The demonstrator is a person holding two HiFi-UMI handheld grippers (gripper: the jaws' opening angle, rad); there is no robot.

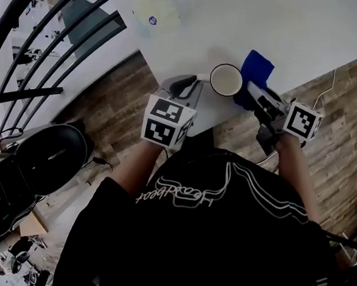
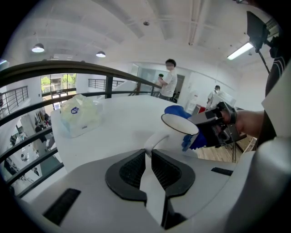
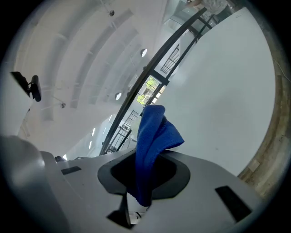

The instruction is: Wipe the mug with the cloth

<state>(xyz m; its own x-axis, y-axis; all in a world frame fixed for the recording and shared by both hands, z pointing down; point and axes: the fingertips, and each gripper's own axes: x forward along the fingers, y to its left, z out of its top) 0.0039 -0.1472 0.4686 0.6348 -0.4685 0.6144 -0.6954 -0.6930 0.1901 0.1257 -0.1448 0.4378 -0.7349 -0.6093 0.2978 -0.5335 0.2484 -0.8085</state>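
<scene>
Mug (image 1: 226, 80), white with a thin dark rim, shows its open mouth to the head view, just over the near edge of a white table (image 1: 292, 13) and straight in front of the person. The left gripper (image 1: 192, 82) meets it from the left at the handle. The right gripper (image 1: 254, 93) comes in from the right, with a blue cloth (image 1: 258, 66) bunched against the mug's right side. A pale plastic bag (image 1: 155, 11) lies well apart, farther along the table. This view does not settle whether the mug rests on the table or is lifted.

The left gripper view shows what the head view cannot: the jaws are closed on the white handle, which runs as a strip between the ribbed pads. Beyond them the mug is tilted, and the cloth touches its wall below the rim. People stand far off in the background.

The right gripper view shows its jaws pinched on a fold of the cloth, which rises limp out of them. No mug appears here.

The mug looks rigid, smooth and probably slippery, and breakable if dropped, so the handle is the sound place to hold it. The cloth is soft and will follow the mug's curve.
</scene>
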